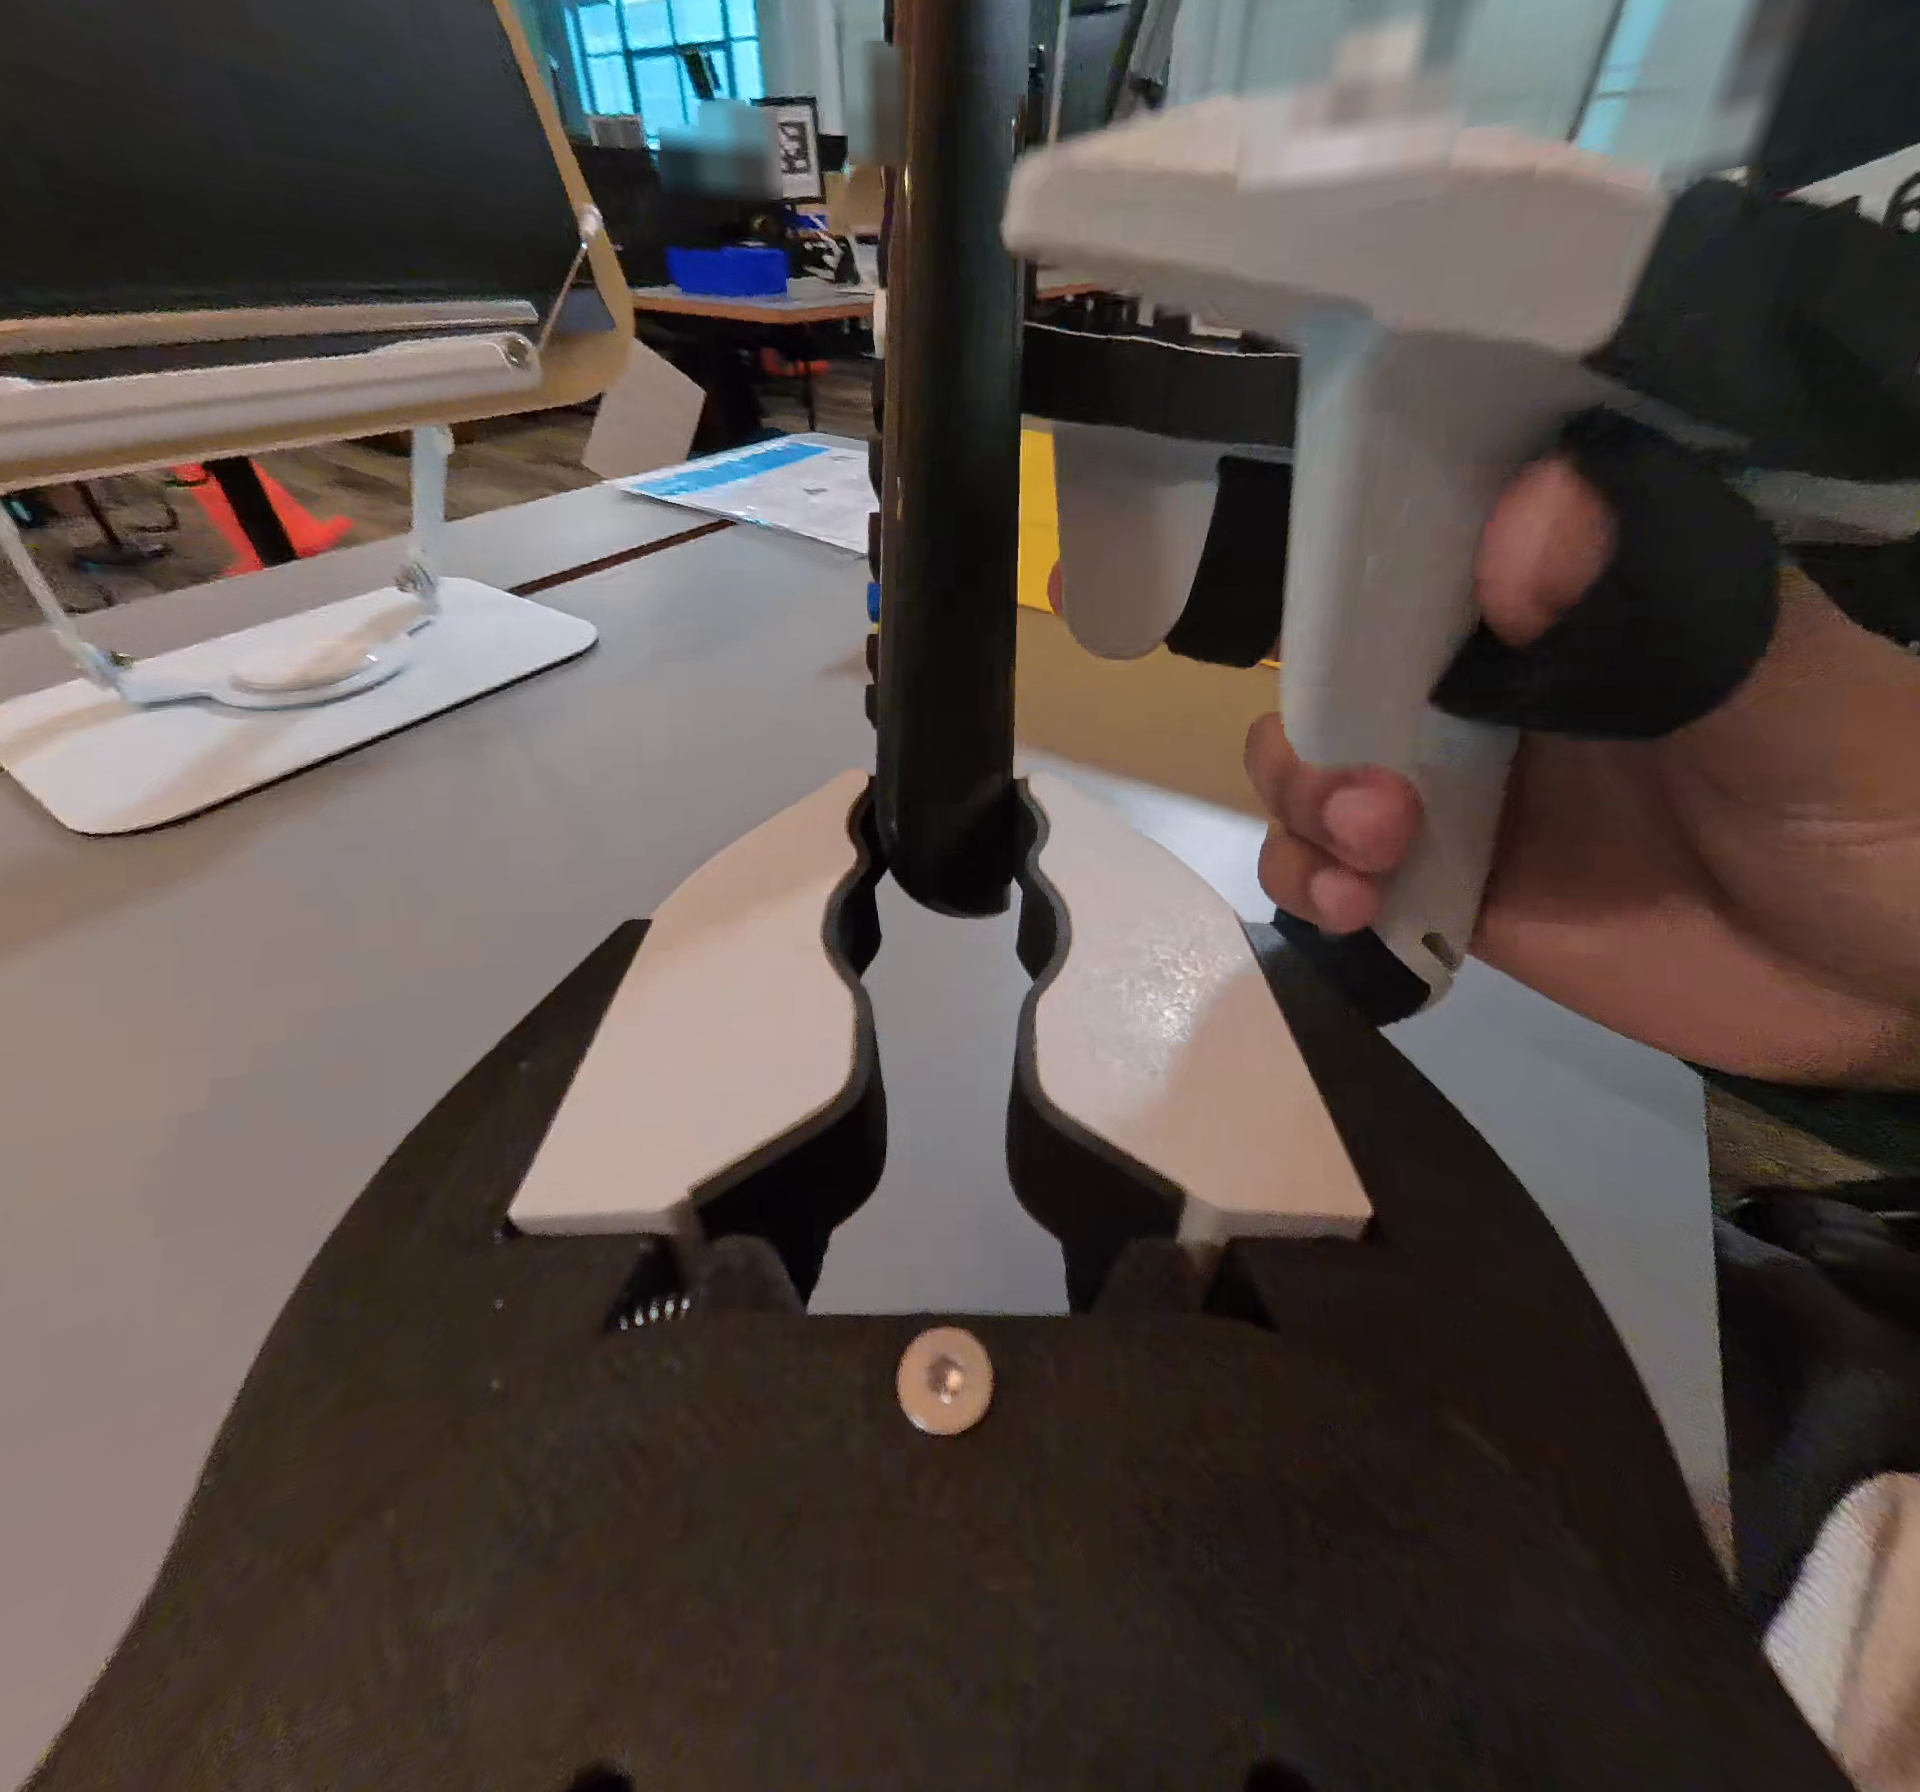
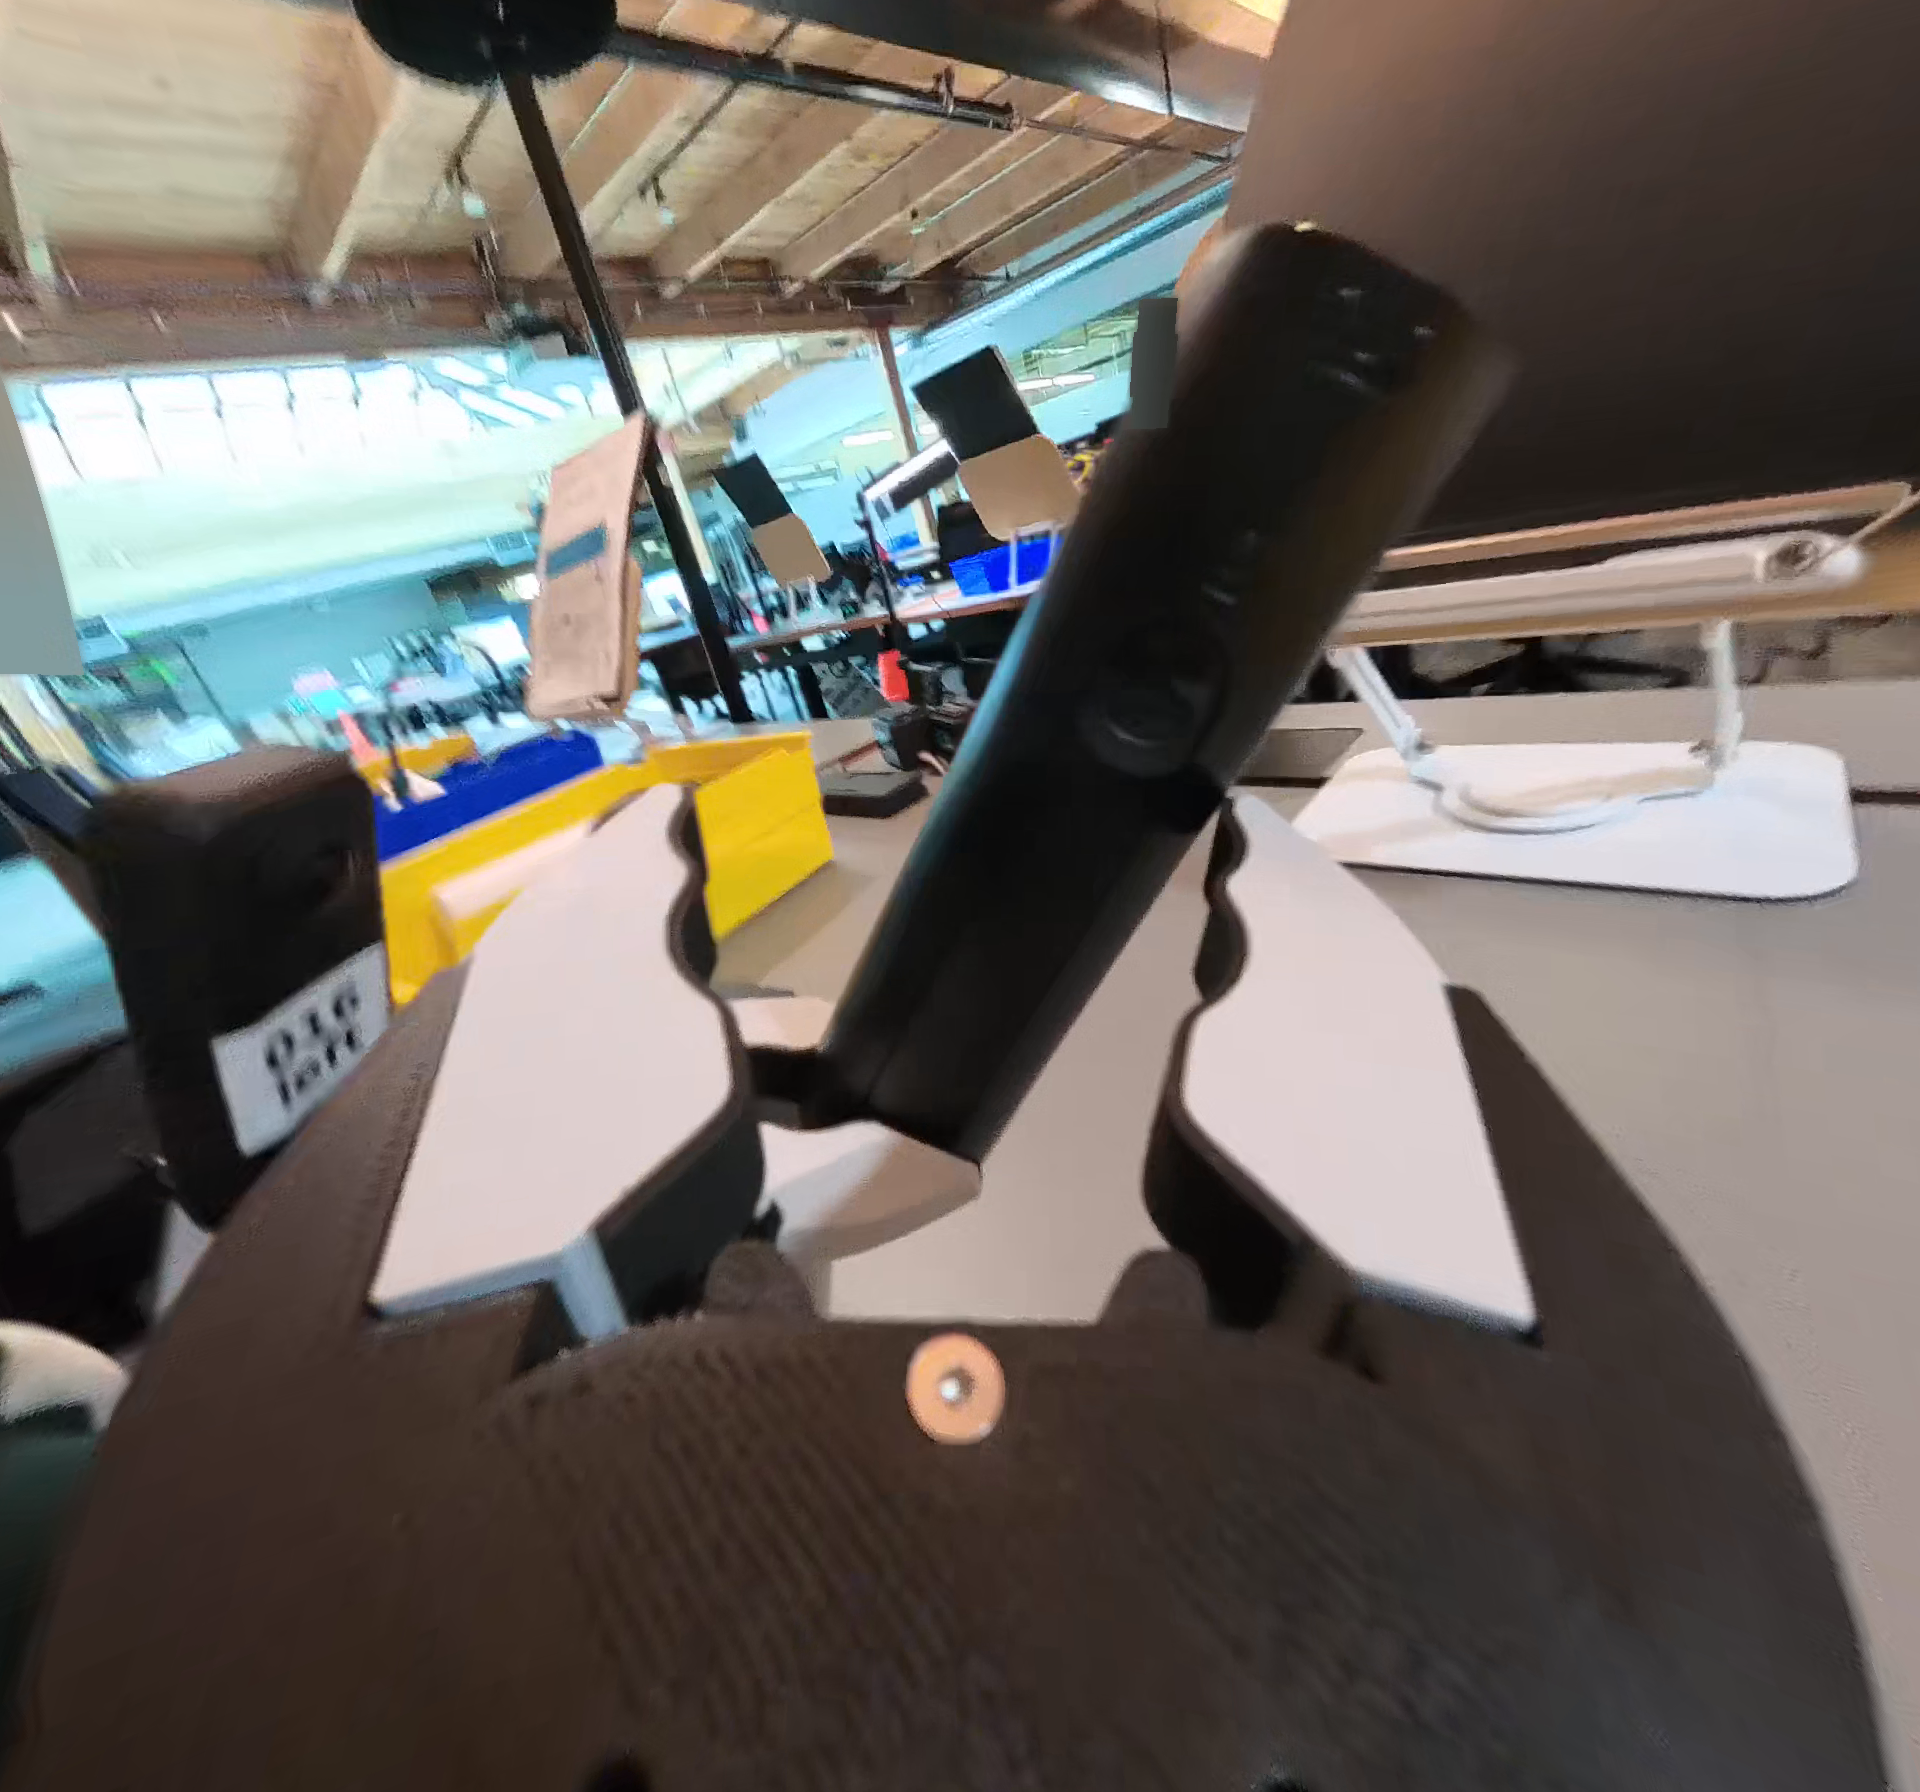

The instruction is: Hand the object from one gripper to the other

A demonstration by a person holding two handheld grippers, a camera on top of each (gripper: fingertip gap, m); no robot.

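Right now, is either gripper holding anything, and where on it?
The left gripper holds the black remote upright by its bottom end. The right gripper is open around it, not gripping.

A white laptop stand (image 1: pixel 301 693) sat on the grey bench (image 1: pixel 312 963), a dark screen (image 1: pixel 260 80) propped on it. Yellow bin (image 2: pixel 764 823) well off beside the stand.

Left hand-held gripper (image 1: pixel 945 843): white curved fingers (image 1: pixel 717 1004) with black wavy-edged pads were mounted on a black textured base; beneath them sat a silver screw (image 1: pixel 943 1380). The person's hand (image 1: pixel 1621 807) wore a black fingerless glove (image 1: pixel 1662 599).
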